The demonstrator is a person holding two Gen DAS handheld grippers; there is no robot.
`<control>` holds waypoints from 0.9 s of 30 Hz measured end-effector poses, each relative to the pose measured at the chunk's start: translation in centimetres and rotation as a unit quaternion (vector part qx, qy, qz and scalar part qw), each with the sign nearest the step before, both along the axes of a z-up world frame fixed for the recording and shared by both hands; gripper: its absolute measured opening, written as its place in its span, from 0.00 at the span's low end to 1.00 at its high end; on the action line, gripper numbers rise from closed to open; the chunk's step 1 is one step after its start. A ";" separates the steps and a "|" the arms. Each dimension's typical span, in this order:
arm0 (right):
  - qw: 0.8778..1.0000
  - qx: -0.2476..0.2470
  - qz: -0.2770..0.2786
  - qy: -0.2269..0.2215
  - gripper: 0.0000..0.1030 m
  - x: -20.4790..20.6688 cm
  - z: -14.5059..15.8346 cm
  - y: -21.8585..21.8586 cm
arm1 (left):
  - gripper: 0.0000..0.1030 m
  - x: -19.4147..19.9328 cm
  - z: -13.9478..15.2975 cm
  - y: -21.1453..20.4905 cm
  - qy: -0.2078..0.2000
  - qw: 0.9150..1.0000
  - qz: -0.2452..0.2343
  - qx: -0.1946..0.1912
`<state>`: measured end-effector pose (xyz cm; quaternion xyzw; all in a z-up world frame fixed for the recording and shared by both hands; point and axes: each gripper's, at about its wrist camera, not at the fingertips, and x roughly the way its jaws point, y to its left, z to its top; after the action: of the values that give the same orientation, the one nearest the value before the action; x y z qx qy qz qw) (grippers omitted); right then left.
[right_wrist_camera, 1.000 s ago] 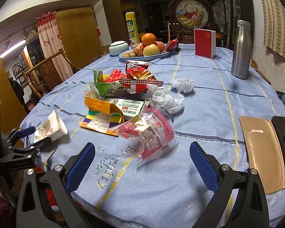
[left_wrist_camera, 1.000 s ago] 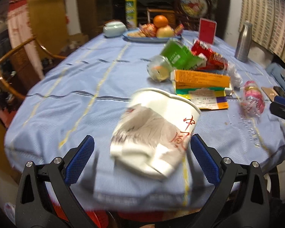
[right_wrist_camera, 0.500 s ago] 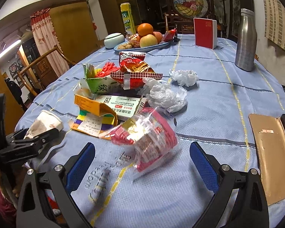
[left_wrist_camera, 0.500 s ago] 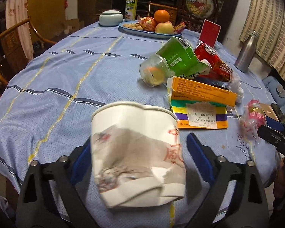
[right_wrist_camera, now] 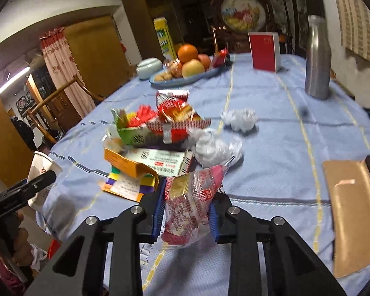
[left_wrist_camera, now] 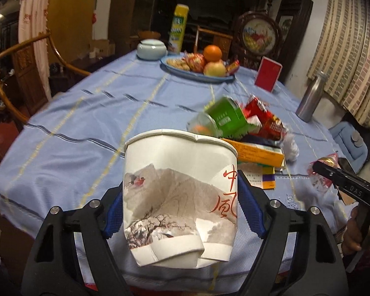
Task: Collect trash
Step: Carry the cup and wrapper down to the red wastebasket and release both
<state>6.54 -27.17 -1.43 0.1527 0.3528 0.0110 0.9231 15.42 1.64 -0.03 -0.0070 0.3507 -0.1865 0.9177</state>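
My left gripper [left_wrist_camera: 180, 212] is shut on a crumpled white paper cup [left_wrist_camera: 180, 192] with a grey landscape print and red characters, held above the near table edge. The cup also shows at the left of the right wrist view [right_wrist_camera: 40, 172]. My right gripper [right_wrist_camera: 187, 212] is shut on a pink and red plastic snack wrapper [right_wrist_camera: 192, 204], lifted just off the cloth. The wrapper also shows in the left wrist view [left_wrist_camera: 323, 172]. More trash lies mid-table: an orange and yellow box [right_wrist_camera: 130, 172], a green carton [right_wrist_camera: 130, 133], red snack bags [right_wrist_camera: 177, 118] and crumpled white plastic [right_wrist_camera: 214, 148].
The table has a blue cloth [right_wrist_camera: 271, 128]. A fruit plate [right_wrist_camera: 185, 74], a pale lidded jar [right_wrist_camera: 148, 67], a red box [right_wrist_camera: 265, 50] and a steel bottle [right_wrist_camera: 318, 56] stand at the back. A tan case [right_wrist_camera: 350, 212] lies at right. A wooden chair [left_wrist_camera: 24, 74] stands left.
My left gripper has closed on the paper cup and lifted it. My right gripper has closed on the pink wrapper and raised it off the cloth.
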 end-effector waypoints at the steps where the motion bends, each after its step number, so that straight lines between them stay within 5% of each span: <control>1: 1.000 0.000 0.002 -0.006 0.29 -0.3 0.4 0.1 | 0.75 -0.4 0.4 0.5 -0.006 1.000 0.007 0.002; 11: 0.996 -0.005 0.071 -0.053 0.30 -2.3 4.1 4.5 | 0.75 -5.9 0.6 9.6 0.003 0.995 0.095 0.016; 21: 0.983 -0.008 0.181 -0.030 0.30 -1.4 4.6 14.0 | 0.77 -9.2 -7.5 20.6 0.110 0.978 0.173 0.030; 27: 0.969 -0.022 0.246 -0.003 0.30 -0.8 4.1 20.6 | 0.89 -9.6 -10.5 23.9 0.142 0.968 0.205 0.016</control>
<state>5.77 -6.57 2.64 0.0412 0.3767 0.2310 0.8961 5.81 25.52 -10.55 -0.0905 0.4718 0.0142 0.8769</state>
